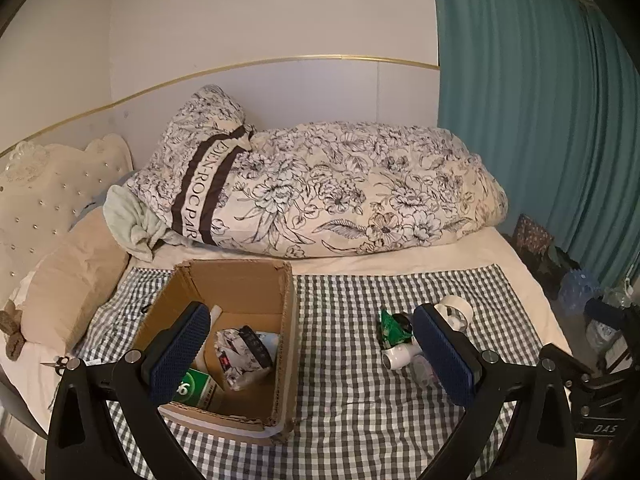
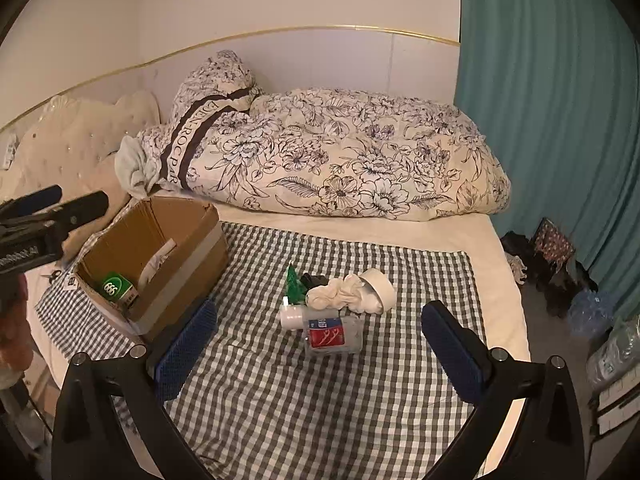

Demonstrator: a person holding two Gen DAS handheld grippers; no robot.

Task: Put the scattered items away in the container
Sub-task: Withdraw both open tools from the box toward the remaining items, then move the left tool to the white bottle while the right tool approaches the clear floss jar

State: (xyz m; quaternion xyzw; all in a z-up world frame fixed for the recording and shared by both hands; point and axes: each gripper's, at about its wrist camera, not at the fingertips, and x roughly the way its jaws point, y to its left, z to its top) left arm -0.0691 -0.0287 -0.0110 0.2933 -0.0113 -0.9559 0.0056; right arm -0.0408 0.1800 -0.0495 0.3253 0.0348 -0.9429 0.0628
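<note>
Bed, checked cloth (image 2: pixel 320 392). Cardboard box (image 1: pixel 224 280) at 10 o'clock in the right wrist view already holds a green carton (image 1: pixel 196 390) and a crumpled printed pack (image 1: pixel 240 356). Remaining pile sits at centre, about 12 o'clock from the right gripper (image 2: pixel 318 354): clear floss-pick case (image 2: pixel 334 334), small white bottle (image 2: pixel 291 317), white cloth bundle (image 2: pixel 340 296), tape roll (image 2: pixel 380 284), green packet (image 2: pixel 295 284). Left gripper (image 1: pixel 312 354) hovers beside the box, jaws wide, empty. Right jaws wide, empty. Judged step: between placements, reaching for the next item. Next move likely needs the right gripper lowered onto the floss-pick case, the nearest item.
</note>
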